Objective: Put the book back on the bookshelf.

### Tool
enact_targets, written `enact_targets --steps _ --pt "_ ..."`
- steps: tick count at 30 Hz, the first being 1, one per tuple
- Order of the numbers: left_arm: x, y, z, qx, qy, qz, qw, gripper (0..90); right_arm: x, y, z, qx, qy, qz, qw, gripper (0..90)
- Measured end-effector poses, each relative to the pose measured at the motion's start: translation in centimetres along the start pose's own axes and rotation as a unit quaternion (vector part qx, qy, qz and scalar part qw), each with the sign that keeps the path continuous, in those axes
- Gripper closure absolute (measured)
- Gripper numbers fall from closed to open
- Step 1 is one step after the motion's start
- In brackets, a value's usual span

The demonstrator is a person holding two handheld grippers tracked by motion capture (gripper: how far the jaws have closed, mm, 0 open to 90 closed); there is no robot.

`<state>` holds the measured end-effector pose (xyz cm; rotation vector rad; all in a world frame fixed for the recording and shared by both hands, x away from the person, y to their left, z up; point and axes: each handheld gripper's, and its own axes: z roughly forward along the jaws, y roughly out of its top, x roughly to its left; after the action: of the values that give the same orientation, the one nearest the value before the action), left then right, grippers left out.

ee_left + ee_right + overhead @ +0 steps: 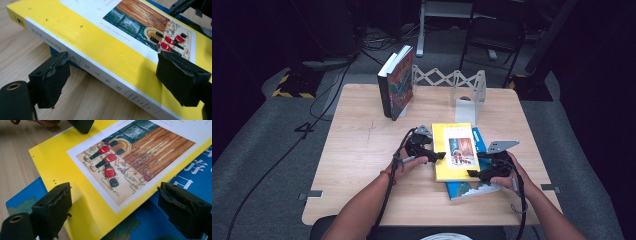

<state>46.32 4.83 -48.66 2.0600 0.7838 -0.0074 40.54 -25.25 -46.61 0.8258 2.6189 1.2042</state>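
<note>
A yellow book (pixel 456 150) with a picture on its cover lies flat on a larger blue book (pixel 467 189) in the middle of the table. My left gripper (pixel 437 156) is open at the yellow book's left edge. In the left gripper view its jaws straddle the spine (pixel 100 75), one jaw low beside it and the other over the cover. My right gripper (pixel 474 172) is open at the book's near right edge. In the right gripper view one jaw hangs over the yellow cover (pixel 57 162) and the other over the blue book (pixel 190 172).
Two books (pixel 396 85) stand upright at the back left of the wooden table (pixel 362 150). A white folding rack (pixel 452 80) with a white bookend (pixel 466 107) stands at the back middle. Cables and a chair are on the floor behind.
</note>
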Motion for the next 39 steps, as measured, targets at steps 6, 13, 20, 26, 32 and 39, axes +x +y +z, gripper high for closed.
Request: enact_targets --steps 6,13,20,26,32,39 --pt "0.6 0.1 0.2 0.015 -0.022 -0.024 0.9994 10.0 0.0 0.0 0.0 0.001 -0.001 -0.004 1.0 11.9" --pt "0.0 0.5 0.9 0.035 -0.048 -0.001 0.9982 6.0 0.1 0.1 0.0 0.002 -0.003 -0.012 0.9999 11.8" --pt "-1.4 0.5 -0.5 -0.017 -0.006 0.055 0.9983 15.8 0.1 0.0 -0.2 0.003 -0.002 -0.027 0.9996 11.5" --pt "-2.6 1.1 -2.2 -0.06 -0.004 0.062 0.9963 27.0 0.2 -0.2 -0.2 -0.004 0.0 -0.034 0.9994 11.7" --pt "-3.6 1.7 -2.1 -0.049 -0.016 0.062 0.9968 31.7 0.3 -0.1 -0.2 -0.011 -0.005 -0.05 0.9987 11.8" --pt "-3.3 2.6 -1.0 -0.016 0.006 0.041 0.999 39.3 0.9 -0.2 -0.1 -0.036 0.007 -0.088 0.9955 27.3"
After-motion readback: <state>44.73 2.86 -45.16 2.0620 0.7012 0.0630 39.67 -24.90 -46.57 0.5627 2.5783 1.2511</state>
